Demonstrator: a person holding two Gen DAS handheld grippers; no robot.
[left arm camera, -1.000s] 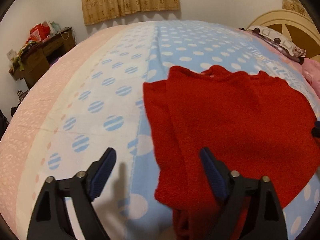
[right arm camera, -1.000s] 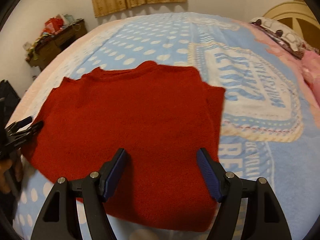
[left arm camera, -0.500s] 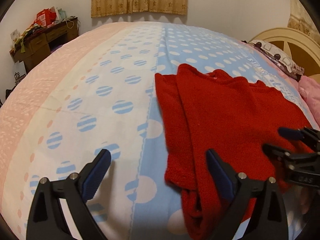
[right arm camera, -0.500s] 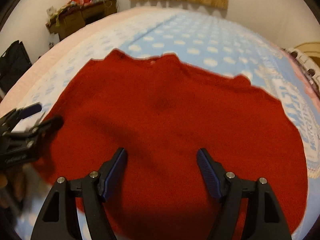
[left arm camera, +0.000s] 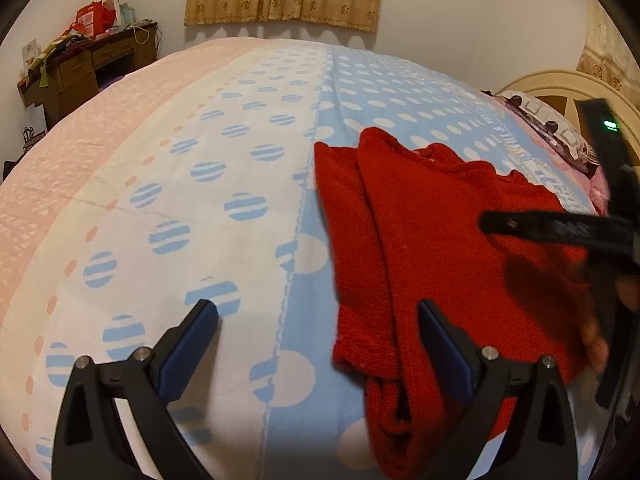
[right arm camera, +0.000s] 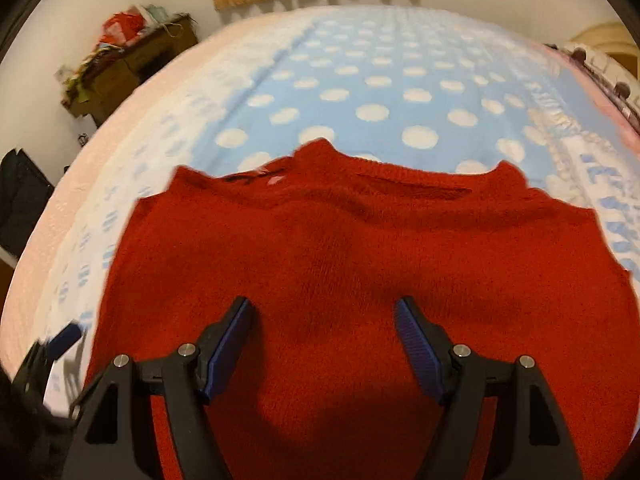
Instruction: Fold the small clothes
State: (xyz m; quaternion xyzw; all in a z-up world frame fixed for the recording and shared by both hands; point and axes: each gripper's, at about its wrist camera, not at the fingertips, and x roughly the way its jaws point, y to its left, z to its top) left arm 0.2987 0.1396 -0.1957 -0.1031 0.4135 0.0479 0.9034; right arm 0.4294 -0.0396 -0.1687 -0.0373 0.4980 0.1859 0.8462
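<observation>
The red sweater point(right arm camera: 360, 272) is lying folded on the bedspread point(left arm camera: 240, 128); the right gripper point(right arm camera: 324, 320) is hovering above it, jaws apart, while the left gripper point(left arm camera: 316, 328), at nine o'clock, is gaping empty.

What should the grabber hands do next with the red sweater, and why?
Probably lower the open right gripper onto the red sweater's near edge and pinch it: both sleeves look folded in already, and the left gripper is open too, holding nothing.

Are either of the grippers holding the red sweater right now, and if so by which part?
Nothing is held. The left gripper and right gripper are both open above the red sweater, which lies on the bed.
</observation>
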